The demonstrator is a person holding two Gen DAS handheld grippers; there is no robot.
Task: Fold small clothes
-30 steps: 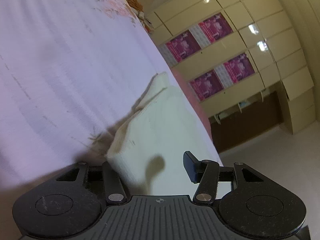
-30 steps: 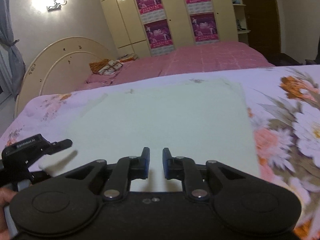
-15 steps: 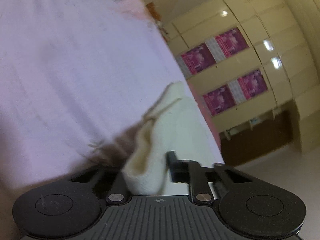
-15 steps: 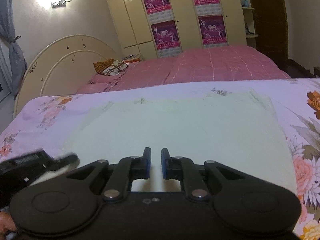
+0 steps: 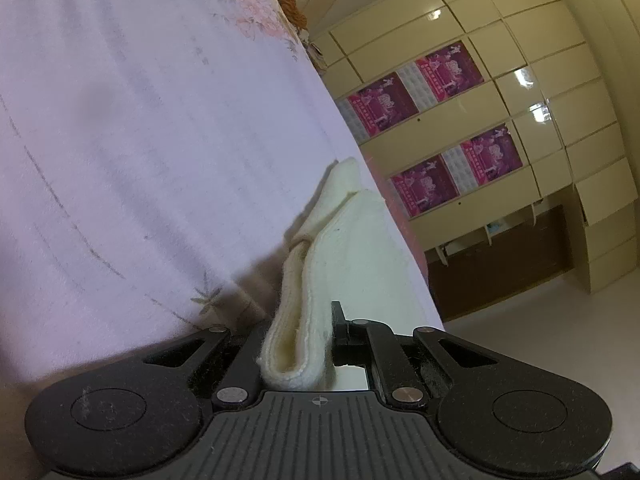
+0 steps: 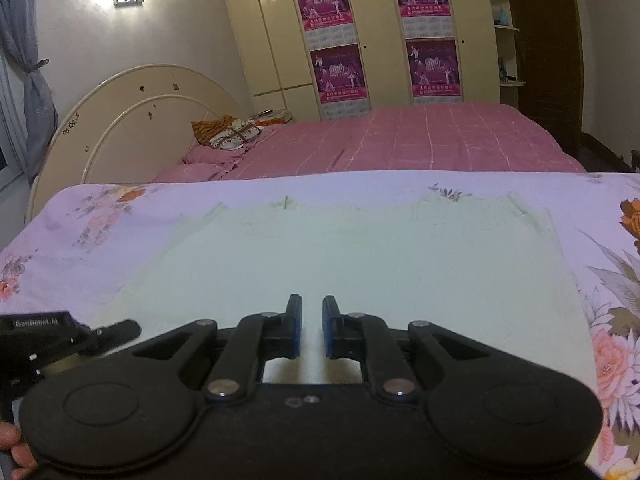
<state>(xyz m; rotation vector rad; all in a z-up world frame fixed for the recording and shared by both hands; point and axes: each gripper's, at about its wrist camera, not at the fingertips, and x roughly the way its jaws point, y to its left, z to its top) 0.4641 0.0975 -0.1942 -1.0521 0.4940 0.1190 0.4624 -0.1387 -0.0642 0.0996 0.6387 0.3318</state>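
Note:
A cream-white small garment (image 6: 360, 264) lies spread flat on the floral bedsheet (image 6: 100, 216). In the left wrist view my left gripper (image 5: 298, 340) is shut on the garment's edge (image 5: 304, 320), which is bunched into a thick fold between the fingers and lifted a little off the sheet. My right gripper (image 6: 311, 328) hovers over the near edge of the garment with a narrow gap between its fingers and nothing in it. The left gripper also shows at the lower left of the right wrist view (image 6: 60, 332).
A second bed with a pink checked cover (image 6: 400, 140) stands behind. A cream headboard (image 6: 132, 120) is at the left and a wardrobe with pink posters (image 6: 380, 40) at the back. The sheet's edge drops to the floor (image 5: 540, 340).
My left gripper has closed on the garment's edge and bunched it up off the sheet. The right gripper drew back slightly, so more of the garment shows.

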